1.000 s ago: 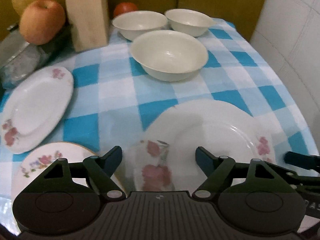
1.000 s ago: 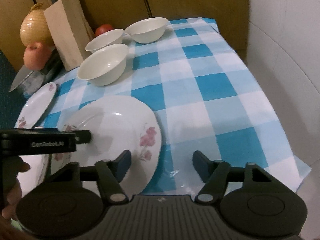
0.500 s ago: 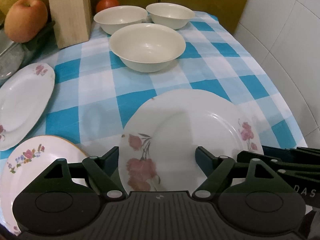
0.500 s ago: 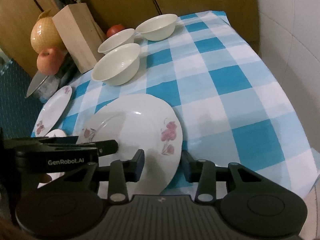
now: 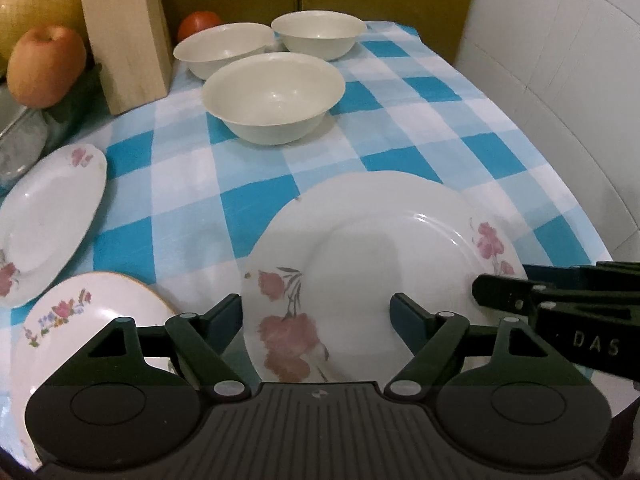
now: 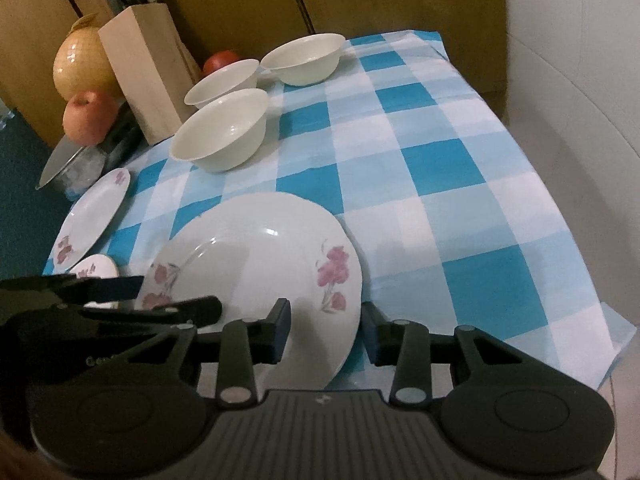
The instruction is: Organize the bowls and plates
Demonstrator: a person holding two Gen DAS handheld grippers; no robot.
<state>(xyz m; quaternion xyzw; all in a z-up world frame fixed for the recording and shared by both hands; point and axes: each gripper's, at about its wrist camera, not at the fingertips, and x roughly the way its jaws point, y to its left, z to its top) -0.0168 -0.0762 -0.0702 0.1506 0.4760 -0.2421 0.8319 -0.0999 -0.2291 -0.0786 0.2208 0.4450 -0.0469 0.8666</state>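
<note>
Near the front edge of the blue-and-white checked tablecloth, the large round white plate with pink flowers sits face up, its near right rim tilted off the cloth. The right gripper is narrowed onto that rim, one finger over the plate and one at its outer edge; actual pad contact cannot be confirmed. The left gripper stands wide, its fingers straddling the plate's near-left rim without touching. The cloth to the right is open up to the white wall. Three cream ceramic bowls stand well beyond; two smaller floral plates lie left.
</note>
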